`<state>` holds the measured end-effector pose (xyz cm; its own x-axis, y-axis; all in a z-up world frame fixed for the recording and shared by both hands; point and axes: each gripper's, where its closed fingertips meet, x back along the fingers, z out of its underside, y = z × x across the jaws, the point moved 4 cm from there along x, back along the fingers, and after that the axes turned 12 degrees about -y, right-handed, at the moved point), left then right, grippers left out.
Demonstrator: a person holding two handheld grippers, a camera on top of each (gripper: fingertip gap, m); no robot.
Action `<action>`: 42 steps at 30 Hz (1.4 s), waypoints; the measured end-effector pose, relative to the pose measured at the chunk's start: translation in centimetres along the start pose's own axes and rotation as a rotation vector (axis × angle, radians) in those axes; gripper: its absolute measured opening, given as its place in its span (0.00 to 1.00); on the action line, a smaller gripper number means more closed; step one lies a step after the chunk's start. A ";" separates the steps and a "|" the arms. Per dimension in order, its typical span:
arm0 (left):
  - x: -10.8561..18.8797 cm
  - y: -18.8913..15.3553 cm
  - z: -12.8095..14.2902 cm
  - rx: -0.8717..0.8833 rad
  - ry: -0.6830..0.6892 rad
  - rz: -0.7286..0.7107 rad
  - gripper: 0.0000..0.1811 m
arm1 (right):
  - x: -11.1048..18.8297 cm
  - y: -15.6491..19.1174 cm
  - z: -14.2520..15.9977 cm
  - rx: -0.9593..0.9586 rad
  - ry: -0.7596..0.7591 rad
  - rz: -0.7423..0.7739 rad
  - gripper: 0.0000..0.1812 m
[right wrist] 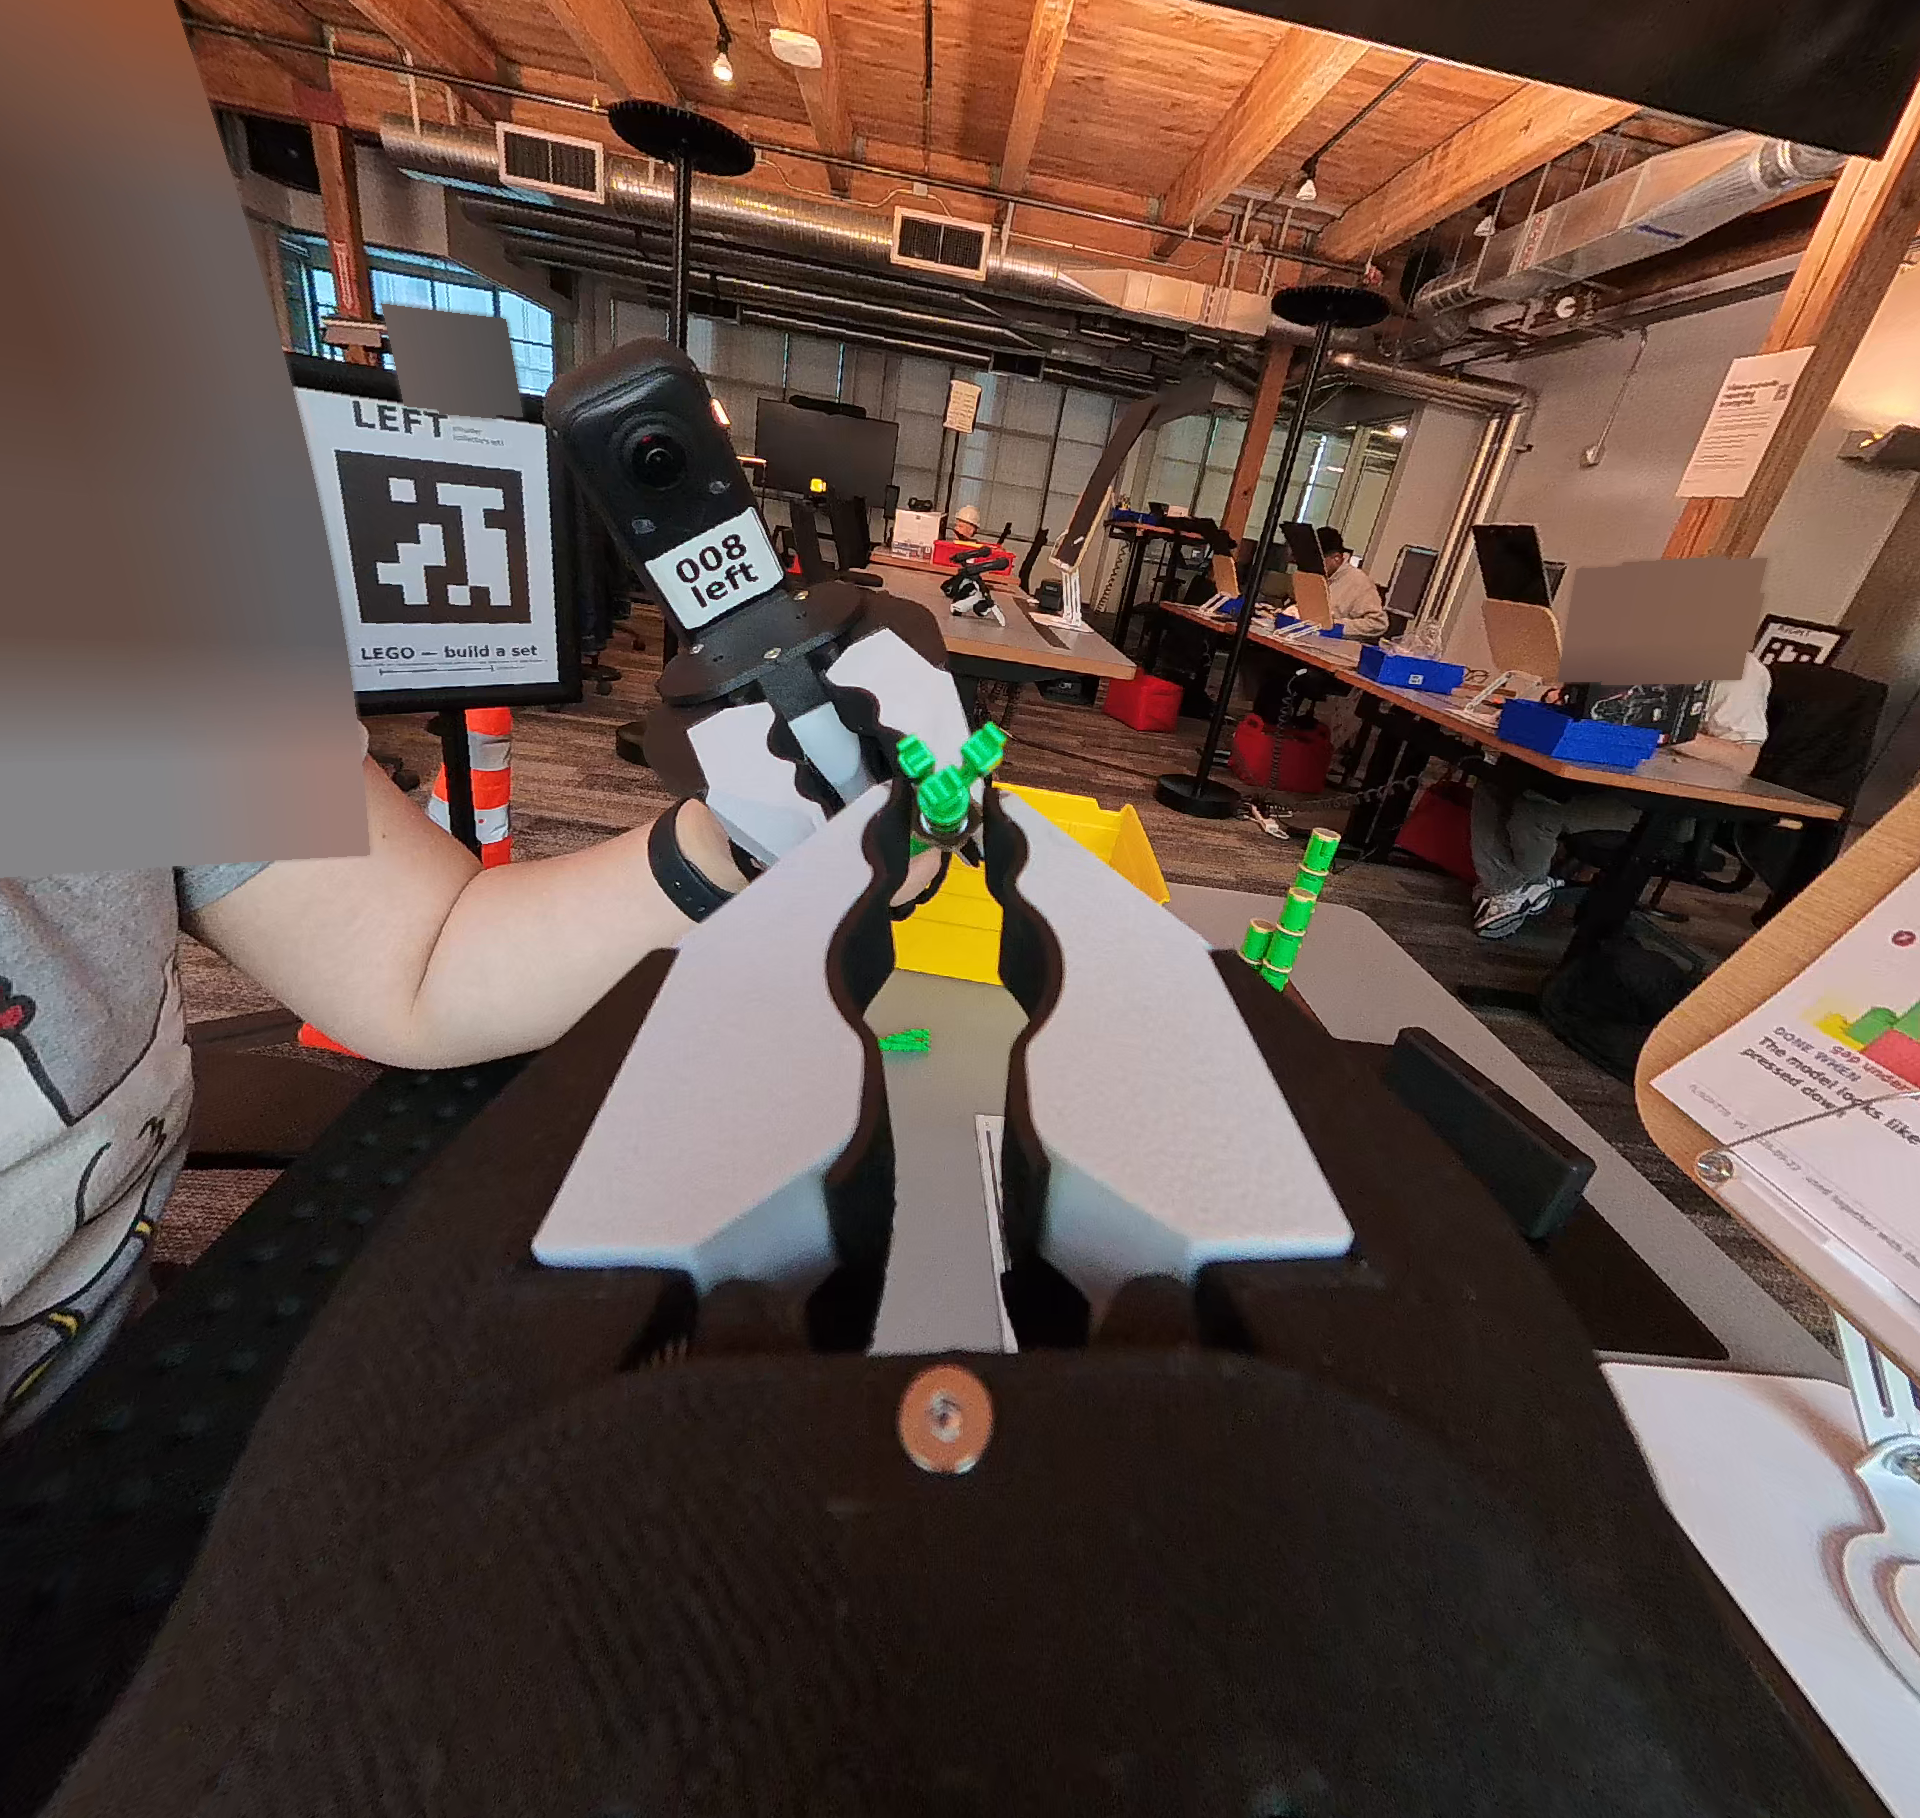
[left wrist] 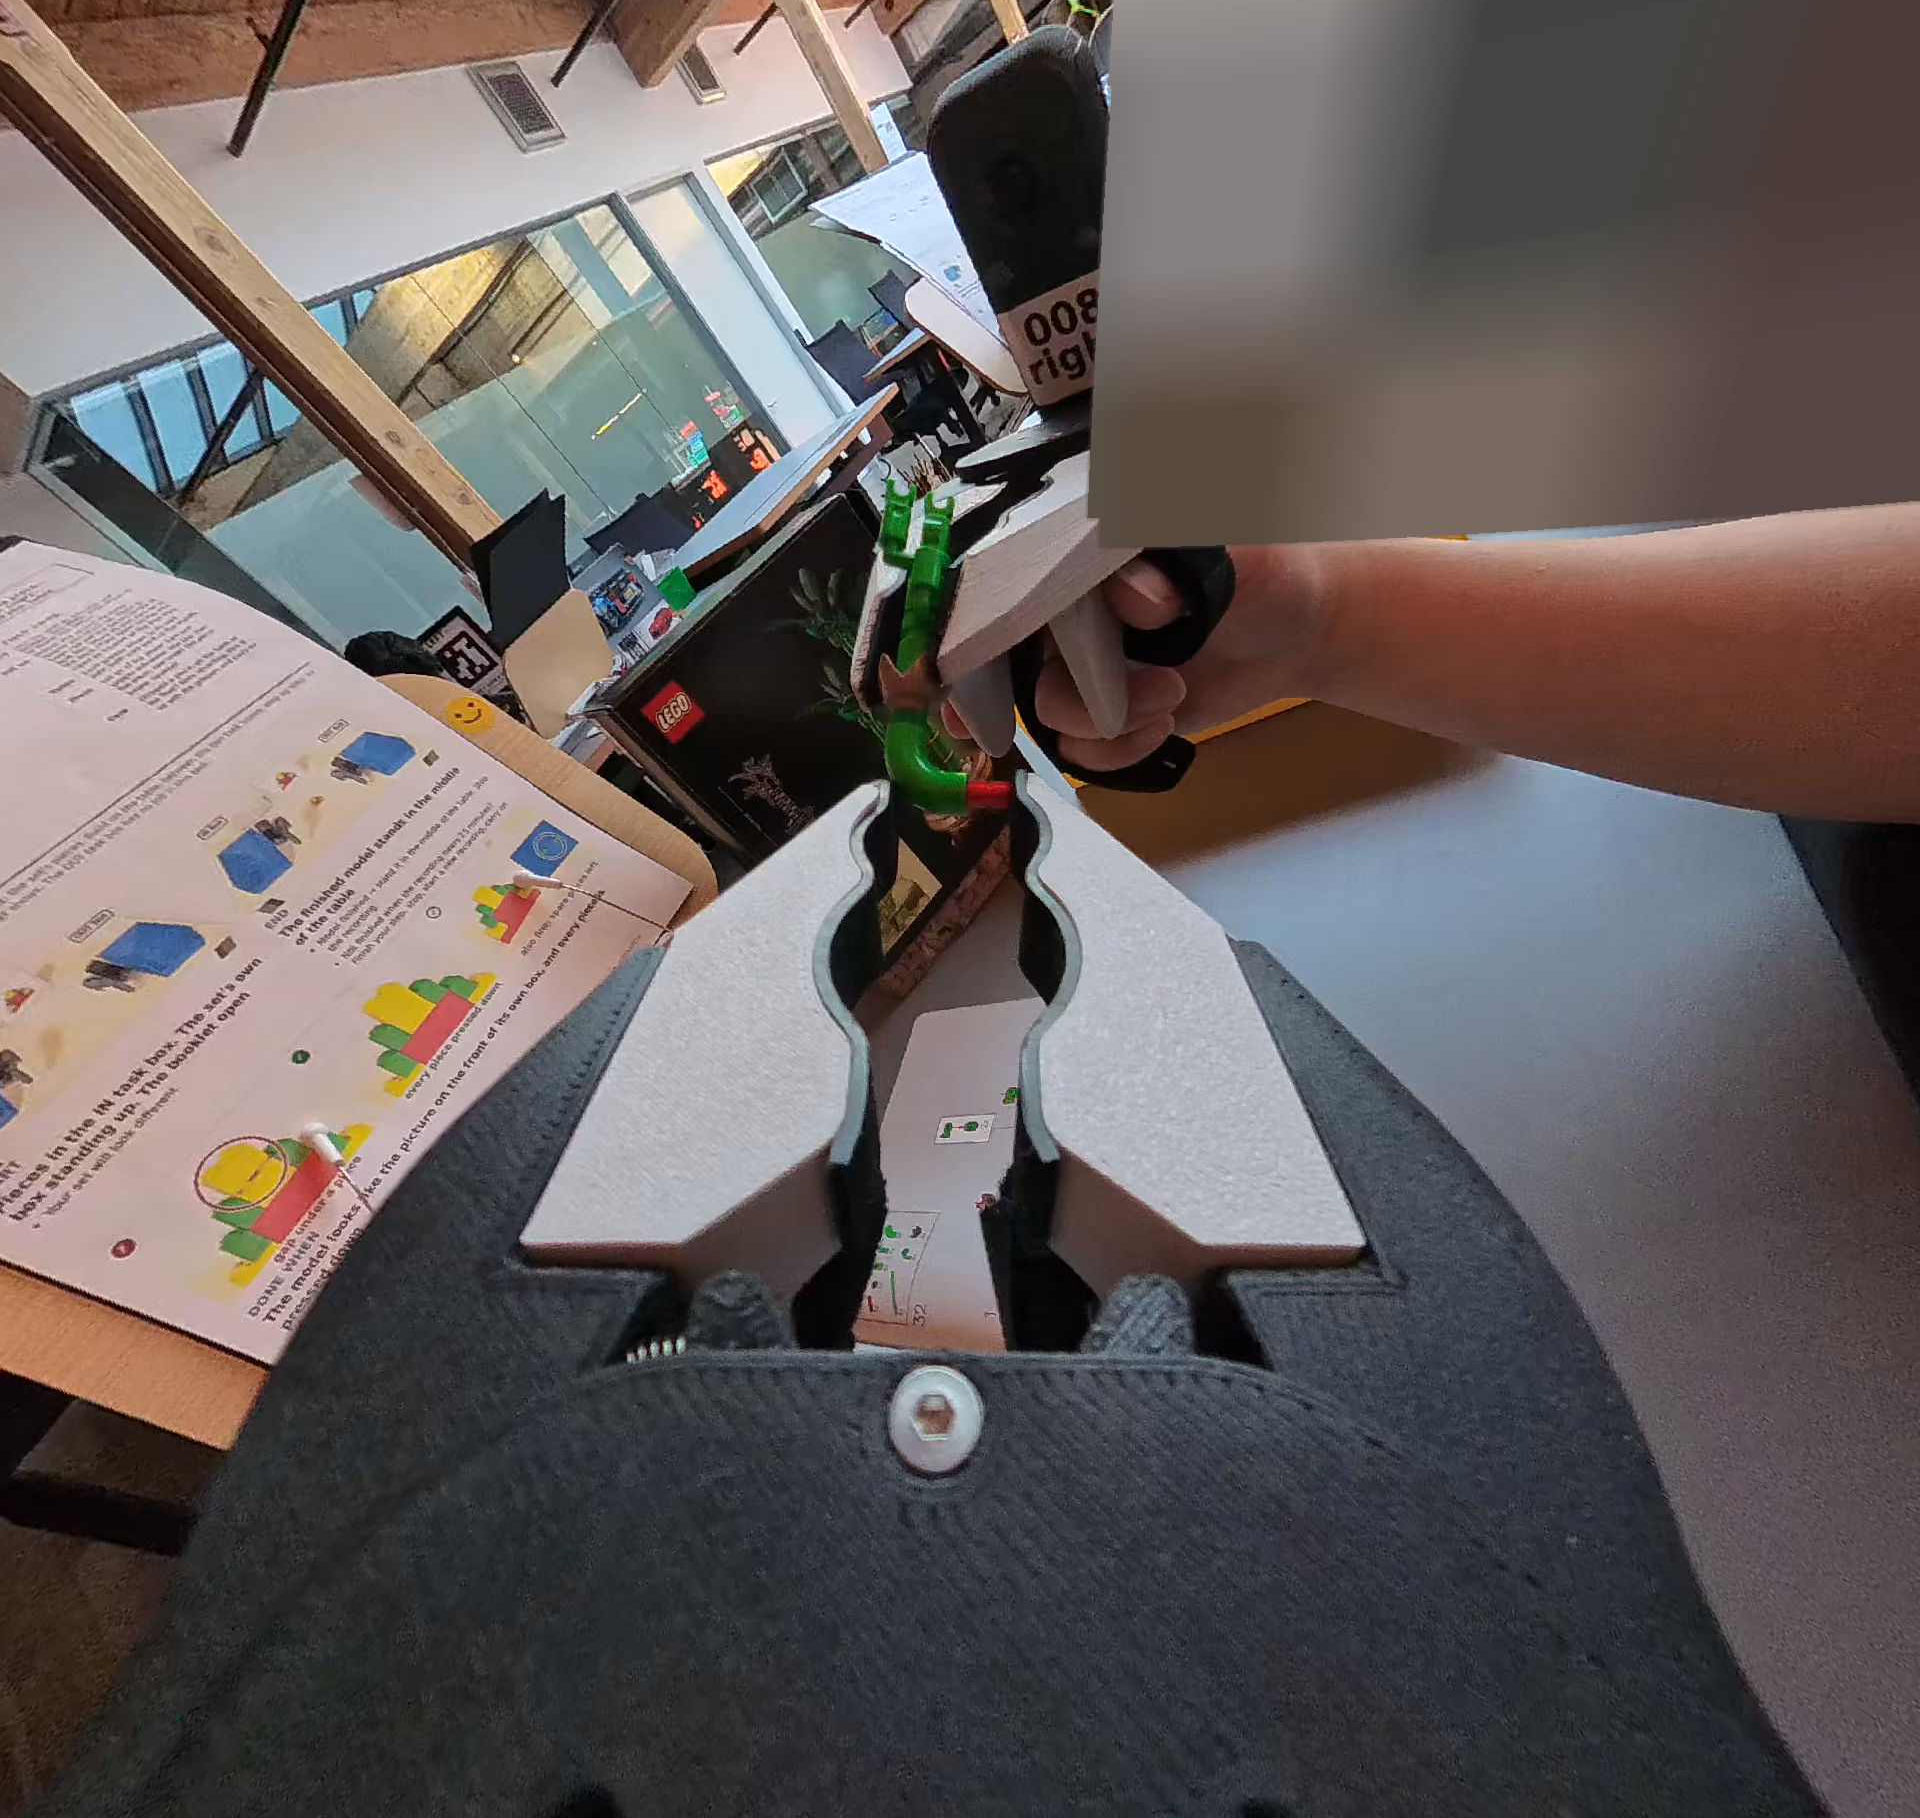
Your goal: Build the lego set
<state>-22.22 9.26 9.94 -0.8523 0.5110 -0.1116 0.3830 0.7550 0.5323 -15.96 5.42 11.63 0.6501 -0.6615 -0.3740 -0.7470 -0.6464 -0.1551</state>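
Note:
A green stem piece (left wrist: 920, 584) has a forked top, a curved green elbow and a red pin (left wrist: 987, 792) at its lower end. My right gripper (left wrist: 920, 615) is shut on the stem's middle and holds it in the air. In the right wrist view the fork (right wrist: 945, 776) sticks up past my right gripper's tips (right wrist: 940, 818). My left gripper (left wrist: 954, 792) has its jaws narrowed on the elbow and red pin; green touches one tip and red the other. The left gripper (right wrist: 836, 771) shows behind, its tips hidden.
A black Lego box (left wrist: 758, 729) stands beyond the grippers. An instruction sheet (left wrist: 260, 885) leans on a wooden stand at the left, and the open booklet (left wrist: 935, 1145) lies below. A green segmented stalk (right wrist: 1288, 906), a yellow bin (right wrist: 1039, 885) and a small green piece (right wrist: 904, 1041) are on the grey table (left wrist: 1507, 1041). Left and right tips are no more than a few centimetres apart.

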 end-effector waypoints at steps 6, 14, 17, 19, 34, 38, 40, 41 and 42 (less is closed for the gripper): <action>0.0 0.1 0.2 0.015 0.010 -0.005 0.10 | -0.1 -0.2 0.2 -0.007 -0.001 0.008 0.07; 1.8 1.4 -0.1 0.386 0.000 0.058 0.24 | -0.7 -0.3 1.5 -0.052 0.031 -0.016 0.07; 2.8 1.3 -0.2 0.822 -0.056 0.230 0.14 | -0.9 0.8 2.3 -0.070 0.063 -0.098 0.07; 3.2 1.1 0.6 1.099 -0.054 0.368 0.13 | -0.9 1.7 2.8 -0.089 0.078 -0.151 0.07; 2.1 0.1 3.7 1.139 0.031 0.448 0.03 | -1.0 0.4 3.8 -0.043 0.094 -0.055 0.21; 2.8 4.0 5.1 1.220 -0.046 0.195 0.03 | -0.1 -2.1 2.8 0.104 0.037 0.139 0.19; 3.4 5.3 5.7 1.242 -0.068 0.106 0.03 | -0.3 -2.2 3.2 0.316 0.113 0.199 0.15; 3.6 5.9 6.0 1.249 -0.081 0.061 0.03 | -0.6 -2.0 3.9 0.432 0.189 0.210 0.13; 3.7 6.3 6.0 1.254 -0.101 0.037 0.03 | -1.1 -1.9 4.7 0.529 0.279 0.219 0.13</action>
<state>-20.82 18.31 7.86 -0.8238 0.5278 -0.2068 0.5280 0.5816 -0.6189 -15.89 9.20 8.00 0.4330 -0.8773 -0.2068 -0.7879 -0.2570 -0.5596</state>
